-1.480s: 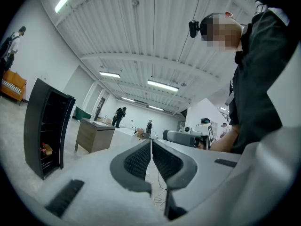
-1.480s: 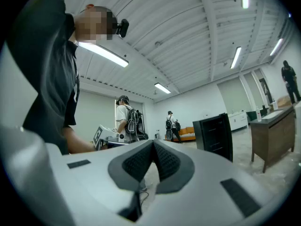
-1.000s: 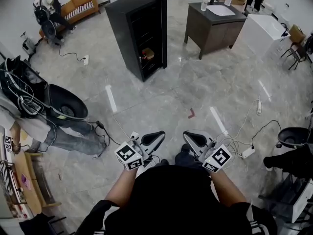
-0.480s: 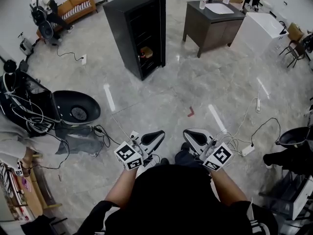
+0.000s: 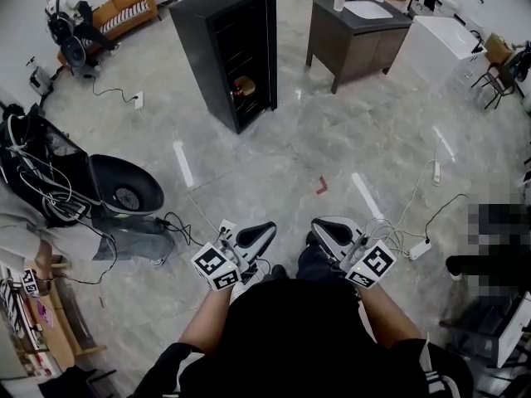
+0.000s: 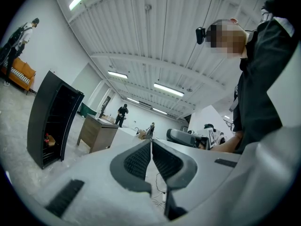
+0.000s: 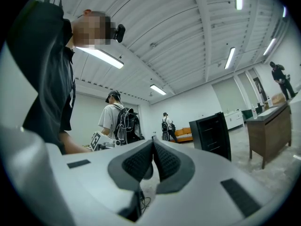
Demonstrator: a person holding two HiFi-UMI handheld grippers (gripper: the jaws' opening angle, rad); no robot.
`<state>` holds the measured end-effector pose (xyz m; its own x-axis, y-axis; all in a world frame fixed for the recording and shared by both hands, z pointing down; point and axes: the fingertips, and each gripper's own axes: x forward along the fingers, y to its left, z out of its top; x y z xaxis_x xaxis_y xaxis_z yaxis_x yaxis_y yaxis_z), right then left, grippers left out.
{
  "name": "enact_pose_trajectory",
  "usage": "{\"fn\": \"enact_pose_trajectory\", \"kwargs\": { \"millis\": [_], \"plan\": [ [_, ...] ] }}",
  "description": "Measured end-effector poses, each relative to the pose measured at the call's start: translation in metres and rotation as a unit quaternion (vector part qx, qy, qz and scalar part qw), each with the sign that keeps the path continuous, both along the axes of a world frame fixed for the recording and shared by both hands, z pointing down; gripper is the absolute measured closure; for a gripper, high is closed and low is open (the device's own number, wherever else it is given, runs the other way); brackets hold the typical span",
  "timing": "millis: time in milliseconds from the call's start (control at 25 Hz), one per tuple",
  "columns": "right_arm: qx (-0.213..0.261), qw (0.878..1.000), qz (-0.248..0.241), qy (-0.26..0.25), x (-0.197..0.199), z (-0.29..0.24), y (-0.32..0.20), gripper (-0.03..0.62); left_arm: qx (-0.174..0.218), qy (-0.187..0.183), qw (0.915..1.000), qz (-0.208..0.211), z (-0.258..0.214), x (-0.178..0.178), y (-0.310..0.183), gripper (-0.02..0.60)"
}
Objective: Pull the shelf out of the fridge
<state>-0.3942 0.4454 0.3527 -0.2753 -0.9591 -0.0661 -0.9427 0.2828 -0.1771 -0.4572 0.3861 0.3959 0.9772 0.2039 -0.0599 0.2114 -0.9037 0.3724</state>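
The black fridge (image 5: 228, 48) stands far off across the grey floor, its dark shelves faint behind the front and an orange item (image 5: 243, 85) low inside. It also shows in the left gripper view as the fridge (image 6: 51, 117) and in the right gripper view as the fridge (image 7: 214, 133). Both grippers are held close in front of the person's body, level and far from the fridge. My left gripper (image 5: 272, 225) is shut with nothing between its pads (image 6: 141, 160). My right gripper (image 5: 319, 225) is shut too, and its pads (image 7: 164, 160) hold nothing.
A dark wooden sink cabinet (image 5: 357, 31) and a white unit (image 5: 436, 48) stand right of the fridge. A black round seat (image 5: 124, 191) with cables is at left. A power strip (image 5: 419, 249) and cords lie at right, a red mark (image 5: 321, 186) mid-floor. People stand about the room.
The head view has shifted a little, so the fridge sits slightly higher in the frame. The person seated at the left has drawn away from the black seat. Both grippers stayed put.
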Motion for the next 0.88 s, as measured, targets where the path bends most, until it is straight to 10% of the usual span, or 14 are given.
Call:
{"fn": "enact_pose_trajectory", "kwargs": {
  "millis": [880],
  "plan": [
    [-0.006, 1.0, 0.009, -0.014, 0.089, 0.002, -0.02, 0.569, -0.014, -0.024, 0.9996, 0.001, 0.005, 0.088, -0.033, 0.552]
  ]
}}
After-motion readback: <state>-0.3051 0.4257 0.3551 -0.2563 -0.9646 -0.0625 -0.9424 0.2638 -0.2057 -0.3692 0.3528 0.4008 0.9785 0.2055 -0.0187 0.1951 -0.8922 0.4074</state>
